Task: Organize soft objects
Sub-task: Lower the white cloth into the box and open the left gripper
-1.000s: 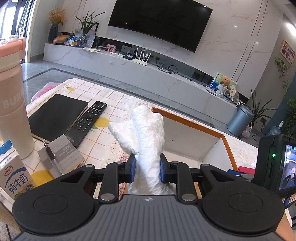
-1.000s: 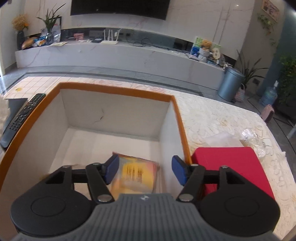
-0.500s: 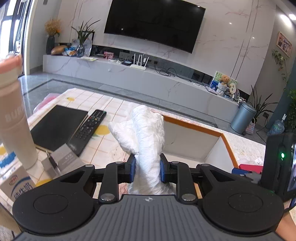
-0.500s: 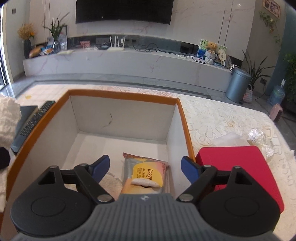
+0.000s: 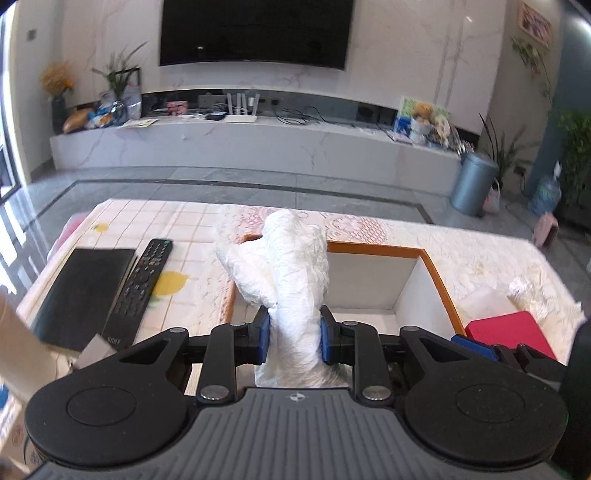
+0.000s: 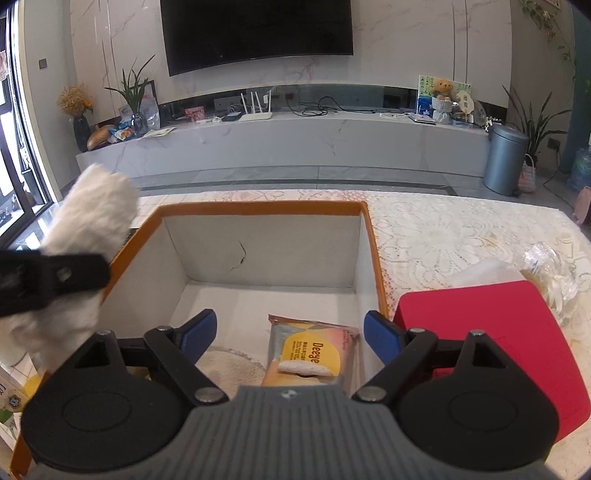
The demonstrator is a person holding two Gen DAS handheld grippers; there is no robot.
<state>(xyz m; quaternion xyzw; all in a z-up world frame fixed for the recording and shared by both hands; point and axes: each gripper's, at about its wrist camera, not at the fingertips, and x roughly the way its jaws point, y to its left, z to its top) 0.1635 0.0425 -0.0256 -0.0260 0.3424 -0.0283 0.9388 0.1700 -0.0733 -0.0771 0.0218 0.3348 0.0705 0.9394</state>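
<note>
White towel [image 5: 291, 280] between left fingers [image 5: 263, 334]

Both feeds bright, daylight. Light comes in from the window [image 6: 14, 155] on my left; that edge nearly blows out. Ceiling spot glints show on the marble wall [image 5: 424, 55], and the television [image 5: 255, 33] reads as a flat black slab with one tiny highlight.

Strong fisheye bend on both views: the media console [image 5: 258, 144] bows, corners vignette to black.

Left wrist view is soft overall, with motion smear on the carton [image 5: 14, 354] at the lower left edge. Right wrist view is sharper at center; the white cloth [image 6: 92, 218] at its left edge is blurred. Shadows under the gripper bodies are soft, with no hard edges.
</note>
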